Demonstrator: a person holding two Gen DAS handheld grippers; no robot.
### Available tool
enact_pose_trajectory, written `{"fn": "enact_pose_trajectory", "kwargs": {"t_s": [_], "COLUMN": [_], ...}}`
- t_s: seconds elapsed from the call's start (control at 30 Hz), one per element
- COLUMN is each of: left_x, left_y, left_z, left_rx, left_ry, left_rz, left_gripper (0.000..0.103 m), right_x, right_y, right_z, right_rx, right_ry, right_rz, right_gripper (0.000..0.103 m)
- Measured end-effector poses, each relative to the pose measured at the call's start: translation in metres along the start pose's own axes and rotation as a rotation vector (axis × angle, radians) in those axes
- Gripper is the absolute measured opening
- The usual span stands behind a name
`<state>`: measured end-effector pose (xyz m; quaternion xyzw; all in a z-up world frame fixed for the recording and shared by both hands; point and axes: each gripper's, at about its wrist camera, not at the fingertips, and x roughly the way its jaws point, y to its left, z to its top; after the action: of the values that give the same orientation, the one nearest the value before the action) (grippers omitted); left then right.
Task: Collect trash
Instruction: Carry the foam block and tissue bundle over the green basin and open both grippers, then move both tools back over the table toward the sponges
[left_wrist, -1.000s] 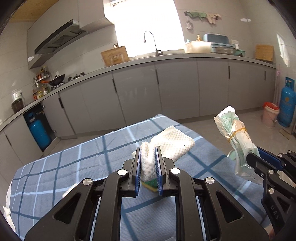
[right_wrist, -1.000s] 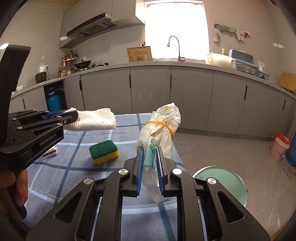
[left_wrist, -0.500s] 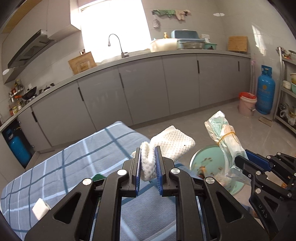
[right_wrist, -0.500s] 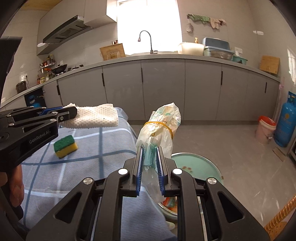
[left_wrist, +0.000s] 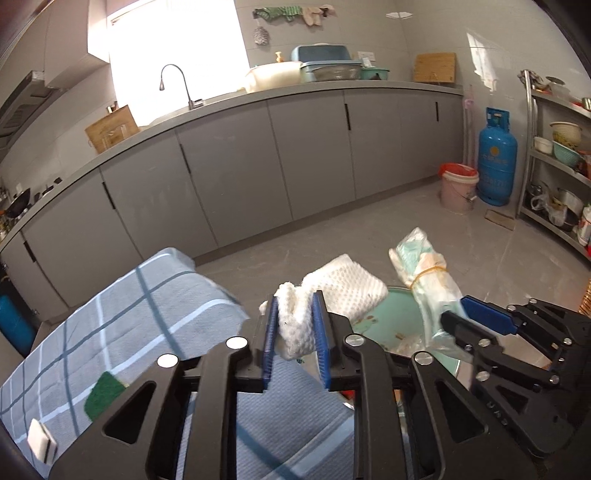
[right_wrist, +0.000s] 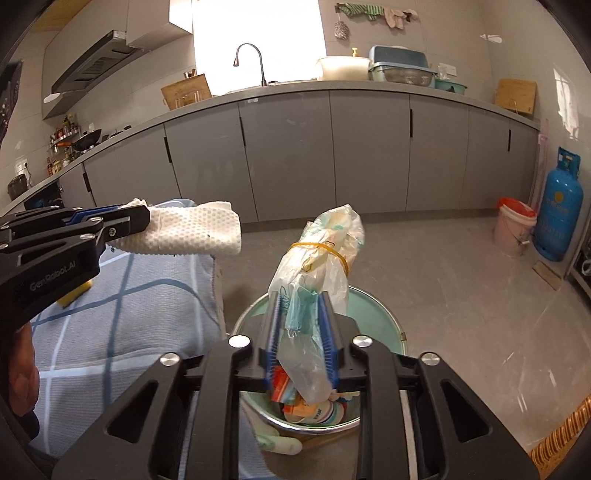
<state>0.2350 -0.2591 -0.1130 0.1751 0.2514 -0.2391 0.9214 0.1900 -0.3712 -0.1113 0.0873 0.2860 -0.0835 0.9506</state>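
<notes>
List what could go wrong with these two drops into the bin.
1. The white cloth in the left claw hangs beside the table edge, short of the green bin; with those jaws just opening, it may land on the blue checked tablecloth or the floor.
2. The banded plastic bag between the right claw's opening jaws is tall and tilted; it could tip over the rim.
3. The bin already holds wrappers, so the bag may bounce out.
</notes>
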Motion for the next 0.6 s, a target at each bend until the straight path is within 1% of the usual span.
{"fn": "enact_pose_trajectory", "kwargs": {"t_s": [0.03, 0.07, 0.1, 0.13, 0.17, 0.2, 0.27, 0.33, 0.4, 0.43, 0.57, 0.6], "left_x": [0.006, 0.010, 0.012, 0.015, 0.017, 0.019, 0.022, 0.021, 0.017, 0.013, -0.003, -0.005], "left_y": [-0.006, -0.008, -0.009, -0.009, -0.008, -0.006, -0.001, 0.005, 0.010, 0.013, 0.030, 0.033], "left_z": [-0.001, -0.002, -0.005, -0.008, -0.011, -0.013, -0.018, -0.020, -0.022, -0.023, -0.026, -0.026], "left_rx": [0.017, 0.023, 0.025, 0.030, 0.034, 0.035, 0.029, 0.014, 0.007, 0.006, -0.014, -0.017], "left_ry": [0.006, 0.007, 0.006, 0.018, 0.033, 0.040, 0.055, 0.067, 0.063, 0.058, 0.045, 0.046], "left_rz": [-0.005, 0.013, 0.024, 0.015, 0.015, 0.025, 0.043, 0.047, 0.058, 0.065, 0.084, 0.091], "left_gripper": [0.060, 0.065, 0.065, 0.065, 0.066, 0.070, 0.070, 0.071, 0.075, 0.078, 0.079, 0.081], "right_x": [0.005, 0.009, 0.014, 0.017, 0.018, 0.017, 0.016, 0.014, 0.011, 0.008, 0.001, -0.001], "right_y": [-0.006, -0.012, -0.019, -0.024, -0.029, -0.032, -0.034, -0.031, -0.027, -0.023, -0.007, -0.004], "right_z": [-0.003, -0.007, -0.011, -0.015, -0.018, -0.021, -0.027, -0.031, -0.031, -0.030, -0.019, -0.017], "right_rx": [0.010, 0.022, 0.036, 0.048, 0.060, 0.071, 0.082, 0.085, 0.085, 0.082, 0.072, 0.070], "right_ry": [0.004, 0.011, 0.030, 0.044, 0.052, 0.055, 0.066, 0.074, 0.074, 0.070, 0.050, 0.045], "right_rz": [-0.013, -0.025, -0.044, -0.057, -0.066, -0.074, -0.088, -0.095, -0.098, -0.096, -0.077, -0.073], "right_gripper": [0.054, 0.063, 0.063, 0.063, 0.063, 0.063, 0.063, 0.064, 0.068, 0.069, 0.072, 0.072]}}
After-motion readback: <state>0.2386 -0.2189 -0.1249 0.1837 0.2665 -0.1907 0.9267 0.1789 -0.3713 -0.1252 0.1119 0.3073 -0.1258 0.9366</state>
